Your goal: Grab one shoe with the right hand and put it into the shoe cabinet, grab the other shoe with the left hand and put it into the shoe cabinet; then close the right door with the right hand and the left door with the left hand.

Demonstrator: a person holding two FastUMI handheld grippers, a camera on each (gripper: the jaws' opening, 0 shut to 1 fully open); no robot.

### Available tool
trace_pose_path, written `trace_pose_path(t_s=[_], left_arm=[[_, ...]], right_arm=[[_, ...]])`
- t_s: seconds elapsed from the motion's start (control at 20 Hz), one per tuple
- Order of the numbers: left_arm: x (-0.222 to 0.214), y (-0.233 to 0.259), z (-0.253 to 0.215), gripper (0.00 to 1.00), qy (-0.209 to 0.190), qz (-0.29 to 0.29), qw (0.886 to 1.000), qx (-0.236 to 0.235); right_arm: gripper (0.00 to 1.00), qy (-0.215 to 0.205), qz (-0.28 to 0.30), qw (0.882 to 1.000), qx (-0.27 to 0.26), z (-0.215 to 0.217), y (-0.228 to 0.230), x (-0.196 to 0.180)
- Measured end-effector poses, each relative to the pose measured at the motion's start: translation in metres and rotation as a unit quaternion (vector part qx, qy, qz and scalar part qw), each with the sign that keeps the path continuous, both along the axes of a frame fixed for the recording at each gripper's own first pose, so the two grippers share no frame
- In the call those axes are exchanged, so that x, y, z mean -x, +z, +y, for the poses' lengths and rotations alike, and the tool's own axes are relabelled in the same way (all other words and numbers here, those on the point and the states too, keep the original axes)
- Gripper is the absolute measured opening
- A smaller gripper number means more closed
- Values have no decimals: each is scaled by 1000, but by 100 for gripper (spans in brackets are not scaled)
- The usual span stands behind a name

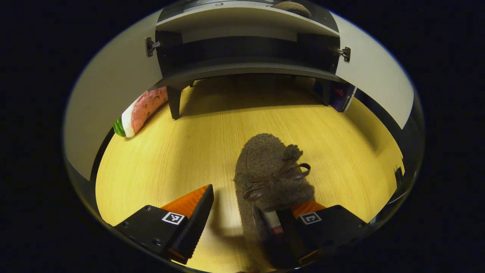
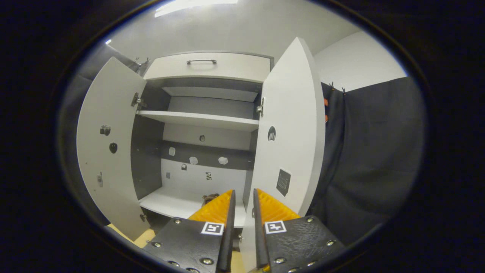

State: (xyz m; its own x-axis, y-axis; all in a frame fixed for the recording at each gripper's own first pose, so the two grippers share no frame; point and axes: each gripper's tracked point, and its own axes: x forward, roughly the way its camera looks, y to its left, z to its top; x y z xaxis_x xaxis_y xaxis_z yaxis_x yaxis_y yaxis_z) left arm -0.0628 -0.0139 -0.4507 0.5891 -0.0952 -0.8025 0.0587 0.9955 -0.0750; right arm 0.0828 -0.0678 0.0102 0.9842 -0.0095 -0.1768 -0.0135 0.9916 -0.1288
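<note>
A brown fuzzy shoe (image 1: 265, 163) with a bow lies on the wooden floor (image 1: 170, 151) in the left gripper view, toe toward the cabinet (image 1: 246, 70). My left gripper (image 1: 255, 197) is open at its heel: one finger (image 1: 307, 210) touches the shoe's right side and the other finger (image 1: 193, 204) stands apart on the left. The other brown shoe (image 1: 293, 7) rests on a shelf; it appears as the shoe (image 2: 210, 197) on the bottom shelf in the right gripper view. My right gripper (image 2: 242, 199) is shut, empty, facing the open cabinet (image 2: 201, 121).
Both cabinet doors stand wide open: the left door (image 2: 110, 144) and the right door (image 2: 291, 132). A watermelon-slice toy (image 1: 138, 112) lies under the left door (image 1: 113, 87). A dark box (image 1: 341, 96) stands by the cabinet's right leg. A drawer (image 2: 204, 66) tops the cabinet.
</note>
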Motion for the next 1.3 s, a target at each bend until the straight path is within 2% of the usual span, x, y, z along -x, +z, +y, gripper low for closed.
trace_pose_path(t_s=[0.05, 0.1, 0.15, 0.2, 0.25, 0.3, 0.4, 0.5, 0.6, 0.95, 1.3], left_arm=[[-2, 2, 3, 87, 2, 4, 1000, 14], [-1, 1, 4, 72, 2, 9, 1000, 23], [-7, -2, -2, 65, 3, 4, 1000, 16], [-10, -3, 0, 47, 6, 0, 1000, -1], [-11, -4, 5, 36, 12, 0, 1000, -16], [-12, -3, 11, 18, 17, -2, 1000, -24], [-11, -1, 11, 5, 24, 5, 999, -22], [-14, 10, 15, 4, 33, 2, 999, -22], [-23, 31, 20, 4, 34, -14, 999, -28], [-80, 146, 28, 4, 47, -89, 995, -24], [-152, 264, 35, 4, 64, -173, 983, -5]], right_arm=[[24, 1, 2, 1000, 1, 0, -1, 0], [25, 2, 2, 1000, 4, -1, -2, 0], [25, 2, 2, 1000, 7, -3, -2, 0], [25, 3, 2, 1000, 10, -3, -1, 0], [25, 5, 2, 1000, 12, -4, -2, 0], [25, 6, 2, 1000, 13, -4, -1, 1], [25, 10, 0, 1000, 11, -4, -1, 0], [22, 14, -3, 1000, 9, -5, 1, 0], [25, 18, -8, 1000, 3, -5, 4, -1], [25, 40, -26, 999, -23, 1, 9, -3], [25, 61, -39, 996, -46, 12, 11, -6]])
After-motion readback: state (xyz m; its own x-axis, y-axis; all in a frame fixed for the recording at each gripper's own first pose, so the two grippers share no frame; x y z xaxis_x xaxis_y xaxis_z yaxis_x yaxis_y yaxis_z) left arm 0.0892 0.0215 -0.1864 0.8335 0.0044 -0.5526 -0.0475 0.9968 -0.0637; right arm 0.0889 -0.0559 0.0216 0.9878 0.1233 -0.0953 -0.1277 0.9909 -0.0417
